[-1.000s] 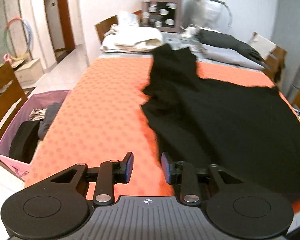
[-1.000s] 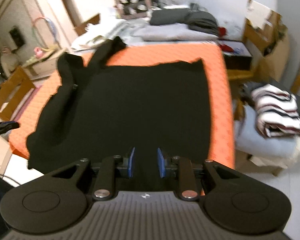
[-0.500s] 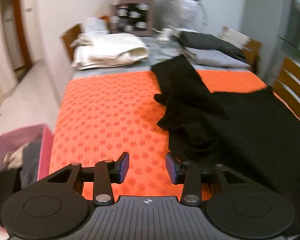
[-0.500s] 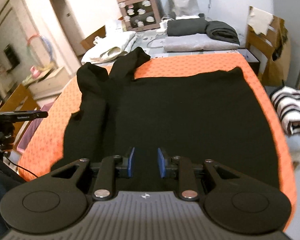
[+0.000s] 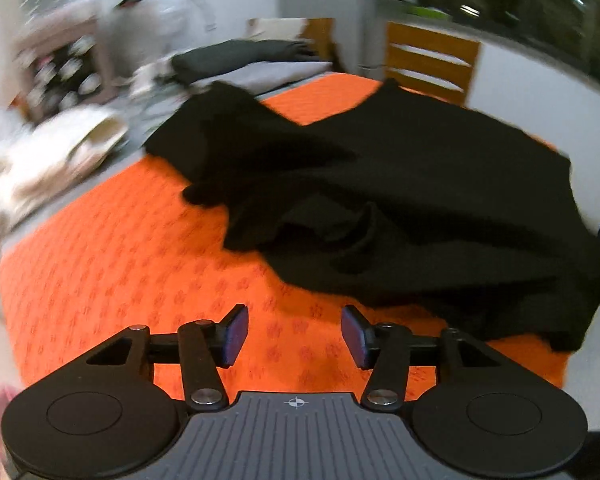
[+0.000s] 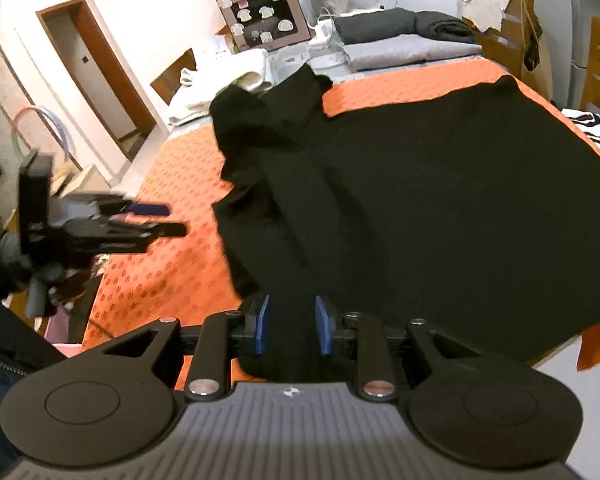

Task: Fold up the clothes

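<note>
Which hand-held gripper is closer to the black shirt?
The right hand-held gripper. Its jaws sit over the near edge of the black shirt. The left hand-held gripper hangs over bare orange tablecloth, beside the shirt, jaws just opening and empty.

orange patterned tablecloth point(image 6: 172, 264), printed box point(image 6: 260, 14) at far end, wooden chair point(image 5: 430, 66) beyond

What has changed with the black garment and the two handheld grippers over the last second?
The black garment has had its left side folded inward into bunched layers on the orange patterned tablecloth. The left gripper has just been opening, nothing between its jaws. The right gripper stays narrowly parted over the garment's near edge.
</note>
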{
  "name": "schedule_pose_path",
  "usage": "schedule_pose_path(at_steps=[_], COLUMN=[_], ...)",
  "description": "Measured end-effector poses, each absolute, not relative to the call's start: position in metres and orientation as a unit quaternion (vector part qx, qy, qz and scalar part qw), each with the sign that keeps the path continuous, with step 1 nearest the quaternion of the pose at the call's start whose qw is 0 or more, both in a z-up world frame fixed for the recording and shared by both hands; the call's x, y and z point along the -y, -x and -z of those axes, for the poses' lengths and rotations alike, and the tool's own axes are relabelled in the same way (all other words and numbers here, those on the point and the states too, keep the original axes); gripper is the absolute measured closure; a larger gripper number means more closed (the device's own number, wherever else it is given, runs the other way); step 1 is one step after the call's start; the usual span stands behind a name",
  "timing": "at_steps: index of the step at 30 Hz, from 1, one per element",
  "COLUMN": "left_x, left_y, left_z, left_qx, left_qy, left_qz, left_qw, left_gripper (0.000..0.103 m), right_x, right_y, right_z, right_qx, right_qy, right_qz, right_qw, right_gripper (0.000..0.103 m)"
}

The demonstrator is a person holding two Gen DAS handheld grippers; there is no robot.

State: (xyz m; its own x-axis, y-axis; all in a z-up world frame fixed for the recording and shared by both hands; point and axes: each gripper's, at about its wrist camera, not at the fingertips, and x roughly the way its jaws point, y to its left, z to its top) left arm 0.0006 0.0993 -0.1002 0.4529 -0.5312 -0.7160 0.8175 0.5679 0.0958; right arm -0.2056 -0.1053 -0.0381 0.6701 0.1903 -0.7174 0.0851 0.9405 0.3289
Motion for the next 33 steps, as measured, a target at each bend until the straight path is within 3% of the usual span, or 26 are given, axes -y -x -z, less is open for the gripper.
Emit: schedule_pose_path(at_steps=[7,8,10,11,15,19,23,25,28,33], left_x=[-0.065,-0.062,-0.057,-0.055,-0.044,-0.029,-0.027,-0.033,-0.05,-0.068], left_y=[-0.004,-0.002,0.002,0.002,-0.007,-0.018,-0.025,-0.027,-0.024,-0.014], left_z=[0.117,0.119,0.121,0.12,0.099,0.079,0.073,0.071,0.07,0.092], left_qx=[-0.22,-0.202,-0.164,-0.155,-0.138,-0.138,-0.139,-0.148,-0.165,-0.192], left_qy=[-0.343,-0.359,-0.393,-0.4,-0.372,-0.352,-0.353,-0.35,-0.355,-0.402], left_qz=[0.485,0.493,0.507,0.512,0.522,0.529,0.541,0.552,0.578,0.617], left_qw=[0.774,0.766,0.749,0.745,0.755,0.759,0.75,0.742,0.716,0.649], left_gripper=[0.052,0.057,0.093,0.1,0.101,0.1,0.093,0.074,0.058,0.049], right_x=[0.064,0.061,0.054,0.05,0.035,0.024,0.011,0.005,-0.003,-0.014], right_y=[0.203,0.201,0.198,0.195,0.18,0.157,0.133,0.125,0.118,0.11], right_z=[0.043,0.044,0.045,0.045,0.046,0.051,0.065,0.073,0.084,0.099], right_qx=[-0.408,-0.408,-0.407,-0.407,-0.406,-0.408,-0.42,-0.425,-0.429,-0.435], right_qy=[-0.157,-0.158,-0.157,-0.154,-0.132,-0.102,-0.049,-0.015,0.04,0.12], right_qz=[-0.02,-0.02,-0.021,-0.022,-0.033,-0.053,-0.055,-0.052,-0.043,-0.041], right_qw=[0.899,0.899,0.899,0.9,0.904,0.906,0.905,0.904,0.901,0.892], right_gripper=[0.074,0.074,0.074,0.074,0.071,0.07,0.069,0.069,0.066,0.064])
